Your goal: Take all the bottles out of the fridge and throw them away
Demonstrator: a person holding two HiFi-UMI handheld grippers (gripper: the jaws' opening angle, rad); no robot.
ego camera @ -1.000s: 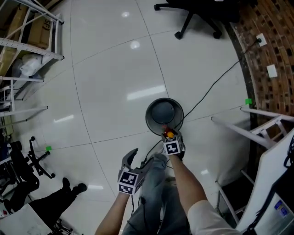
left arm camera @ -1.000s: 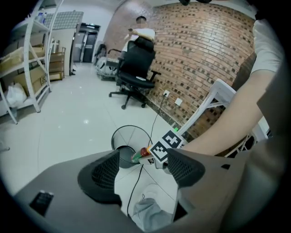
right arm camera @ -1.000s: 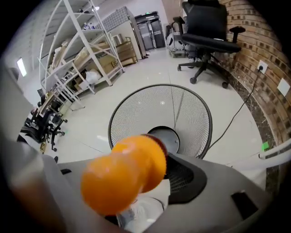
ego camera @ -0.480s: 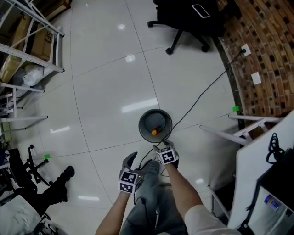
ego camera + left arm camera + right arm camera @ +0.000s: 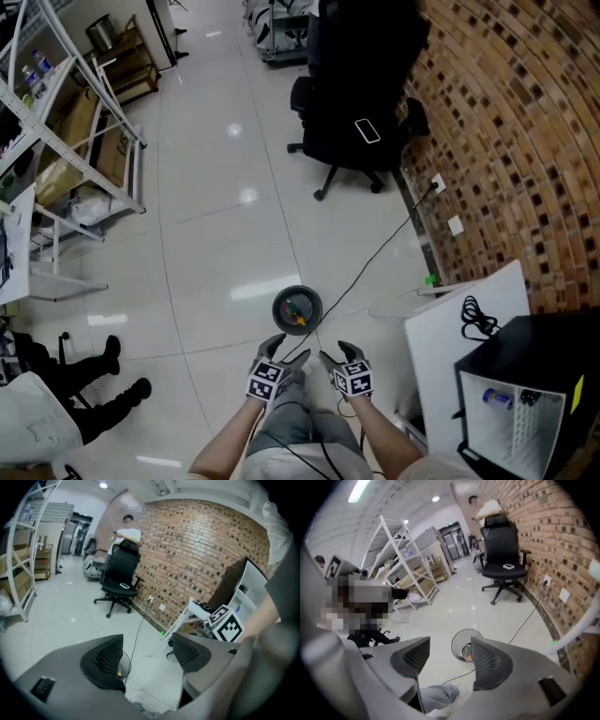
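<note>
A round bin [image 5: 278, 308] stands on the white floor with colourful bottles in it; its rim [image 5: 455, 645] also shows between the right jaws. Both grippers hang high above the floor, just nearer me than the bin. My left gripper [image 5: 284, 352] [image 5: 147, 656] is open with nothing between its pads. My right gripper [image 5: 337, 354] [image 5: 446, 658] is open and empty too. At the lower right a black mini fridge [image 5: 536, 349] stands open on a white table [image 5: 455, 333], and a bottle [image 5: 496, 398] lies on its shelf.
A black office chair [image 5: 356, 122] stands by the brick wall [image 5: 506, 141]. A cable [image 5: 375, 255] runs from a wall socket across the floor to the bin. Metal shelves [image 5: 56, 141] line the left side. A person's legs [image 5: 98, 394] show at lower left.
Both grippers have risen and drawn back from the bin, the right one from just over its rim. The head view has pulled up, so the fridge and chair now show.
</note>
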